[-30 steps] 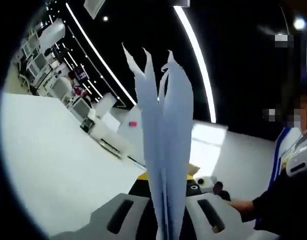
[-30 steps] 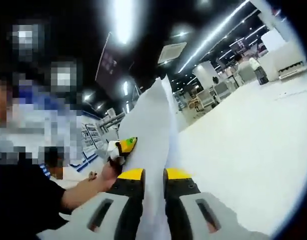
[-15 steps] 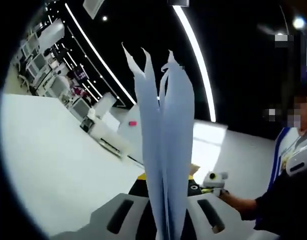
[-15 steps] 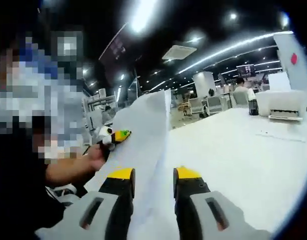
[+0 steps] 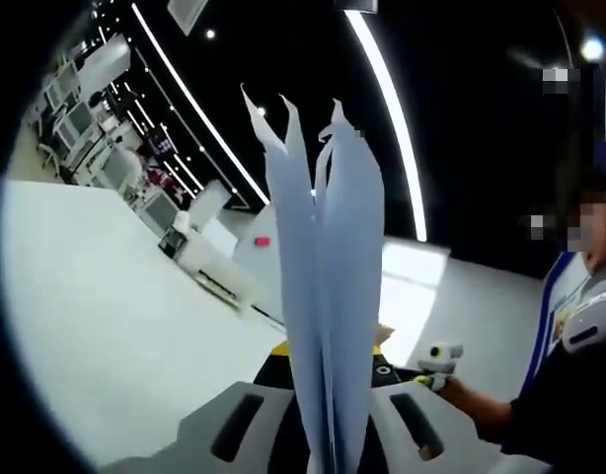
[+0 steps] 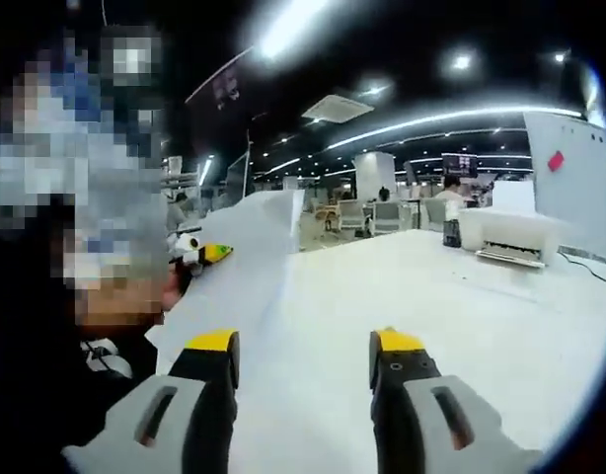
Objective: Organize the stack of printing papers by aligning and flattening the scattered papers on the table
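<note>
A sheaf of white printing papers [image 5: 323,267] stands upright and edge-on between the jaws of my left gripper [image 5: 328,357], which is shut on its lower edge. The sheets fan apart slightly at the top. My right gripper [image 6: 305,348] is open, its yellow-tipped jaws wide apart above the white table [image 6: 461,296], with nothing between them. In the right gripper view the papers [image 6: 239,262] hang off to the left, held by the left gripper [image 6: 199,253] in the person's hand. The right gripper [image 5: 436,357] appears small at the lower right of the left gripper view.
The white table [image 5: 115,316] stretches wide on both sides of the papers. A white printer [image 6: 505,232] sits at its far right, with a dark bottle [image 6: 451,210] beside it. The person's dark sleeve [image 5: 550,415] is close on the right.
My right gripper has opened and let go of the papers, then swung away to the right. The left gripper keeps its hold on the sheaf and has barely moved.
</note>
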The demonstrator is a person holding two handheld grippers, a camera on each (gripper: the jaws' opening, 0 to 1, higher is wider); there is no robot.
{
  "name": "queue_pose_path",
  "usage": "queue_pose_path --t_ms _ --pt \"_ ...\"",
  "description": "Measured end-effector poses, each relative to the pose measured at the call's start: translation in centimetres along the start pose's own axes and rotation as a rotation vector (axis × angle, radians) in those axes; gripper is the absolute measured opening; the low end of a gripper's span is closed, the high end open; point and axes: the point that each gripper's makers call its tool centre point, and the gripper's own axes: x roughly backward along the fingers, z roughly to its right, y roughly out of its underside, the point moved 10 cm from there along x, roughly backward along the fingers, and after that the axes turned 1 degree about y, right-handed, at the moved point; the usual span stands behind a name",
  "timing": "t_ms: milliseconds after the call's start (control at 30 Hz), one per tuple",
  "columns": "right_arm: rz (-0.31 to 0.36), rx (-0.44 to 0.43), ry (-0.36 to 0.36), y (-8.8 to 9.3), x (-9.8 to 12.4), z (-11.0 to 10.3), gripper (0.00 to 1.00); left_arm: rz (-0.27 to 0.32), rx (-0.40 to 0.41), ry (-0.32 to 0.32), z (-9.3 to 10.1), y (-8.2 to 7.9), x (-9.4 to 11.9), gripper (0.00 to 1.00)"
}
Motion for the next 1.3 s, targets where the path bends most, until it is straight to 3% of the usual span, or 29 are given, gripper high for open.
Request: queue_pose_path --t_ms 233,567,900,1167,1300 --pt "0.005 -0.013 0.113 0.8 3.8 2.3 0.56 -0.007 -0.003 0.001 0.1 0.2 -0.1 0.06" --pt "0.019 -0.048 0.147 1.6 6.5 3.3 0.6 -0.01 -0.003 0.002 0.0 0.1 0.0 0.06" --pt "0.033 -0.099 0.236 2.9 10.8 3.9 0.59 -0.015 0.001 0.002 -0.1 0.0 0.0 0.06" --pt "0.016 -0.155 0.373 3.9 14.8 5.1 0.57 -0.017 -0.001 0.001 -0.5 -0.1 0.1 0.06" --pt "-0.038 -0.16 0.485 4.3 16.6 6.5 0.57 -0.017 0.001 0.002 -0.4 0.0 0.0 0.06"
